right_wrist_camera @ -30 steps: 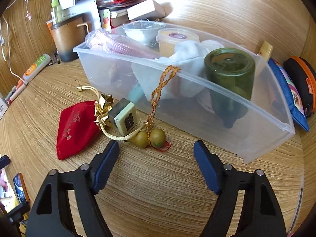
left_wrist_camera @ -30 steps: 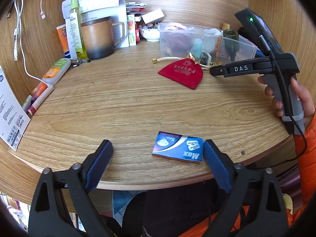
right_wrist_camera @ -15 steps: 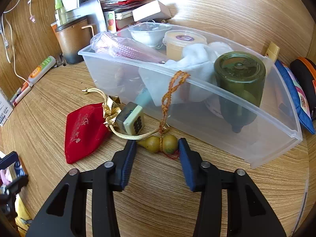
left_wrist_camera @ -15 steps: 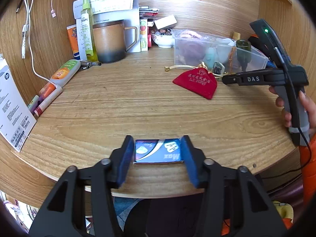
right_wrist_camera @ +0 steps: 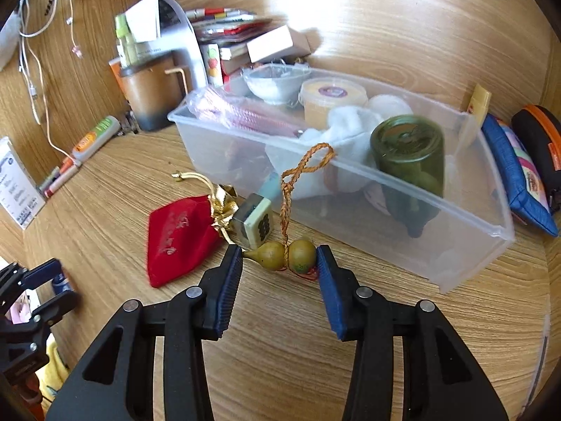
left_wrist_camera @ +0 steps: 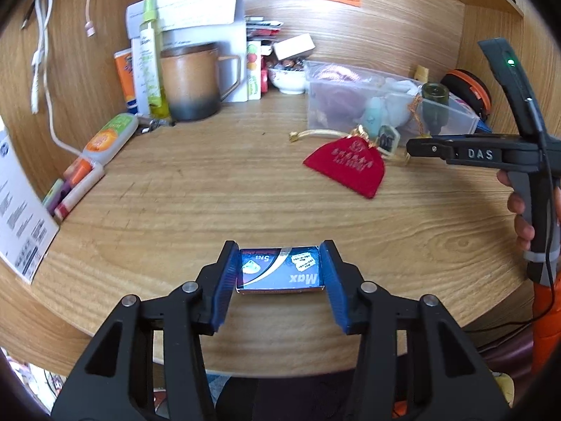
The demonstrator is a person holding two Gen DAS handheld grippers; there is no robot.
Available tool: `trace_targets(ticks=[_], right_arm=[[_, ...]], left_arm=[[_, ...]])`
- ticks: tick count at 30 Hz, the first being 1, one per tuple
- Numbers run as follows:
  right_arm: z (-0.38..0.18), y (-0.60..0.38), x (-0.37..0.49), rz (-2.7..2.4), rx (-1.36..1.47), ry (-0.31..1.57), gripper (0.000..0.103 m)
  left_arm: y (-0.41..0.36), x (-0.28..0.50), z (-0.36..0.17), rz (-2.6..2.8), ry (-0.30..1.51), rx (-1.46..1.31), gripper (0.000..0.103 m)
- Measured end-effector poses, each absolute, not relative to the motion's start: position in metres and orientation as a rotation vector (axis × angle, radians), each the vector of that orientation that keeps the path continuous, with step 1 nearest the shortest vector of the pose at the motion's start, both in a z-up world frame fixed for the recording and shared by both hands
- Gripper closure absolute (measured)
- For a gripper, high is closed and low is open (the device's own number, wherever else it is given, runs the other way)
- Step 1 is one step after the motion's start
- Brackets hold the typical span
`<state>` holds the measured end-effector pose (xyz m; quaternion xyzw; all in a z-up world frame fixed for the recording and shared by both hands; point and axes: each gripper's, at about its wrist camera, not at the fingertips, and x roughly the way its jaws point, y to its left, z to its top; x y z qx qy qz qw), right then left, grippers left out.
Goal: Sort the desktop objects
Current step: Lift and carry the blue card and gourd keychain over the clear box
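Note:
My left gripper (left_wrist_camera: 278, 273) is shut on a small blue box (left_wrist_camera: 280, 273) marked "Max", held at the desk's front edge. My right gripper (right_wrist_camera: 279, 258) is shut on a small olive gourd charm (right_wrist_camera: 282, 254) with an orange braided cord, just in front of the clear plastic bin (right_wrist_camera: 455, 242). A red pouch (right_wrist_camera: 175, 235) with a gold drawstring and a mahjong tile (right_wrist_camera: 254, 224) lie left of the gourd. The right gripper also shows in the left wrist view (left_wrist_camera: 415, 147), beside the red pouch (left_wrist_camera: 347, 166).
The bin holds a green jar (right_wrist_camera: 408, 151), a yellow tub (right_wrist_camera: 331, 100), white cloth and a pink wrapped item. A brown mug (left_wrist_camera: 191, 82), bottles, tubes, a bowl and boxes line the back and left. Blue and orange cases (right_wrist_camera: 519, 172) lie right of the bin.
Both grippers closed: the left onto the blue box, the right onto the gourd charm. The left lifted the box slightly; the right moved forward to the gourd.

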<state>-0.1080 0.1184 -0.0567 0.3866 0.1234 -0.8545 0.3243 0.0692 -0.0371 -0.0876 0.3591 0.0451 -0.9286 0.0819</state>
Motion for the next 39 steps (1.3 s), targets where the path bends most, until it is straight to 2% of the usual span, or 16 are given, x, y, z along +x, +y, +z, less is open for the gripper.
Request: trace_targets(ticks=[12,21,39], right_arm=[[-0.029,0.156,-0.099,-2.299,0.941,0.263,0.063],[0.002,0.175,-0.102,-2.368,0.87,0.241,0.063],[0.031,0.163,-0.126,-2.381,0.814,0.249,0.063]], left_arm=[[-0.022,0.022,-0.054,-2.874,0.083,1.004,0.056],[-0.025,-0.007,-0.03,-2.938,0.116,0.949,0.056],[-0.027,-0.063,0.01,-3.049,0.142,0.884,0.056]])
